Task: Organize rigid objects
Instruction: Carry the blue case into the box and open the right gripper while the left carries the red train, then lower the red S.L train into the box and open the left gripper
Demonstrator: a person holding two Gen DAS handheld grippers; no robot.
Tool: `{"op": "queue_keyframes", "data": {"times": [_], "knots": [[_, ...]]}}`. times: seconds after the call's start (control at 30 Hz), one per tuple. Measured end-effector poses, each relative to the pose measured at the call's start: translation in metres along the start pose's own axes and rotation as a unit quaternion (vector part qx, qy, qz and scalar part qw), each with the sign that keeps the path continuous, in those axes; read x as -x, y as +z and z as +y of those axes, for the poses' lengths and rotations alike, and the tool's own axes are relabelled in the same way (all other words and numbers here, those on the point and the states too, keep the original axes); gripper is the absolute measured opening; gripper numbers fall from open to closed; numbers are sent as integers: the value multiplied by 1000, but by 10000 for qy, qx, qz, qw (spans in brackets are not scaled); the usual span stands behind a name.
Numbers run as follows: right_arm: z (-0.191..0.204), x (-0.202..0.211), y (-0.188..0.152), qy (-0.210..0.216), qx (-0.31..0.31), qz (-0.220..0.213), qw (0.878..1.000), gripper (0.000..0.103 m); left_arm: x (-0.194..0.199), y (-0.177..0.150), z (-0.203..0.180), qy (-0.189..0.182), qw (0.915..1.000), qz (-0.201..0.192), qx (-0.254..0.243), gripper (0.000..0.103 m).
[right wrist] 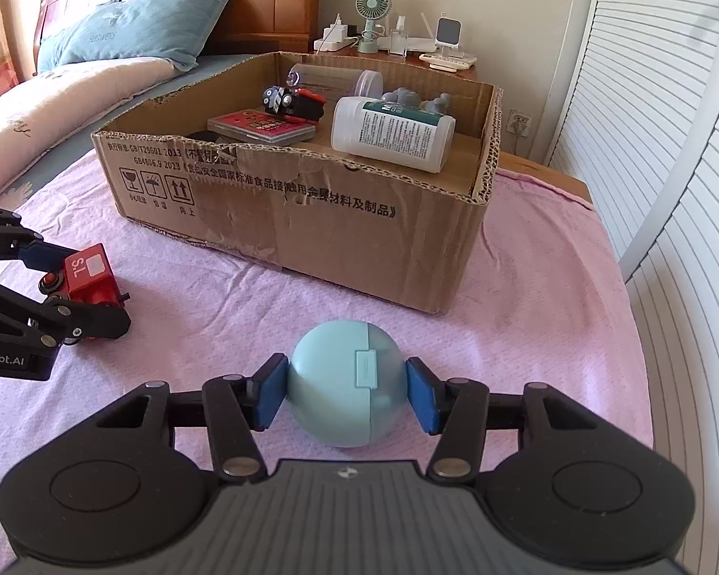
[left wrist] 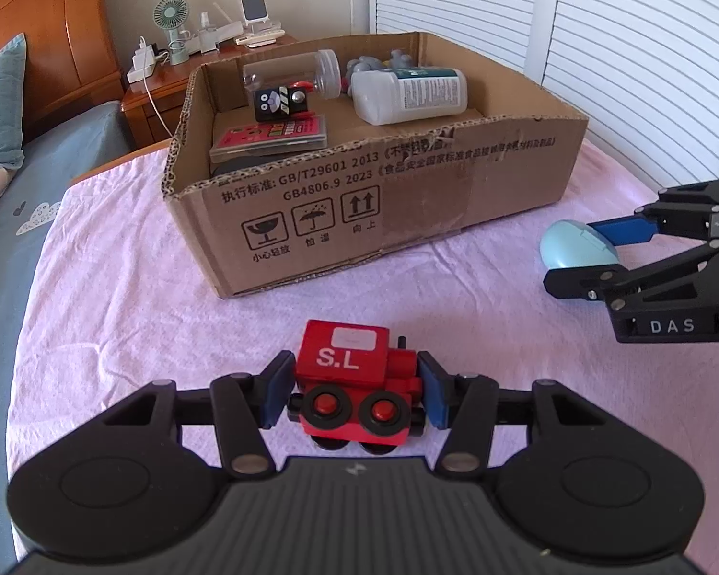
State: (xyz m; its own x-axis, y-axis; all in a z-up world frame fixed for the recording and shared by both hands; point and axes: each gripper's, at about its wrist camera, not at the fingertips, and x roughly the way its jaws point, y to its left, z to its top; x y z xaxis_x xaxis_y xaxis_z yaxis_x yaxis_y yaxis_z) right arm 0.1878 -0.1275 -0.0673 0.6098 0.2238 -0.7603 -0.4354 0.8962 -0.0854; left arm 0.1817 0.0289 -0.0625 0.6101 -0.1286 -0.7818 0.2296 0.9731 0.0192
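A pink textured cloth (left wrist: 168,287) covers the bed, with a broad bare strip between the near objects and the cardboard box (left wrist: 407,201). The box sits at the far middle, open-topped, its corrugated rim torn and ragged along the near wall. To the right the cloth ends near white slatted doors (left wrist: 647,48); to the left it gives way to grey bedding (left wrist: 5,239).

The left gripper (left wrist: 354,390) has its blue pads against both ends of a red toy train (left wrist: 354,383), pinching it; the train is blocky painted wood with black wheels and sits on the cloth at the near left. The right gripper (right wrist: 347,395) holds its pads touching either side of a pale blue egg-shaped case (right wrist: 347,390), smooth, with a seam and a small clasp, resting on the cloth near right.

Inside the box lie a white plastic bottle (left wrist: 407,96) on its side, a clear jar (left wrist: 292,74), a black toy engine (left wrist: 280,103), a flat red case (left wrist: 273,139) and a grey figure (left wrist: 374,64) at the far wall.
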Motion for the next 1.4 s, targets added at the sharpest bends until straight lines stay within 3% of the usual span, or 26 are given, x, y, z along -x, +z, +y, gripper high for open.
{"op": "queue_keyframes", "data": {"times": [0.37,0.67,0.9,1.2,1.23,1.27,1.4], "knots": [[10,30,10,27,461,-94,9989,57,23,4,4,-205,9997,85,-142,53],[-3,72,67,248,496,-724,9958,58,57,15,13,-227,9992,-111,-295,53],[-4,20,117,439,249,-454,9977,58,68,22,19,-127,9991,-254,-314,53],[16,-48,147,594,213,-20,9980,58,72,27,31,40,9990,-322,-304,53],[17,-51,148,635,172,-44,9978,64,72,28,32,52,9990,-330,-304,53],[17,-51,148,647,108,-71,9978,77,72,29,32,62,9989,-342,-301,53],[13,-39,146,719,-93,-232,9971,88,74,35,34,49,9987,-390,-324,53]]}}
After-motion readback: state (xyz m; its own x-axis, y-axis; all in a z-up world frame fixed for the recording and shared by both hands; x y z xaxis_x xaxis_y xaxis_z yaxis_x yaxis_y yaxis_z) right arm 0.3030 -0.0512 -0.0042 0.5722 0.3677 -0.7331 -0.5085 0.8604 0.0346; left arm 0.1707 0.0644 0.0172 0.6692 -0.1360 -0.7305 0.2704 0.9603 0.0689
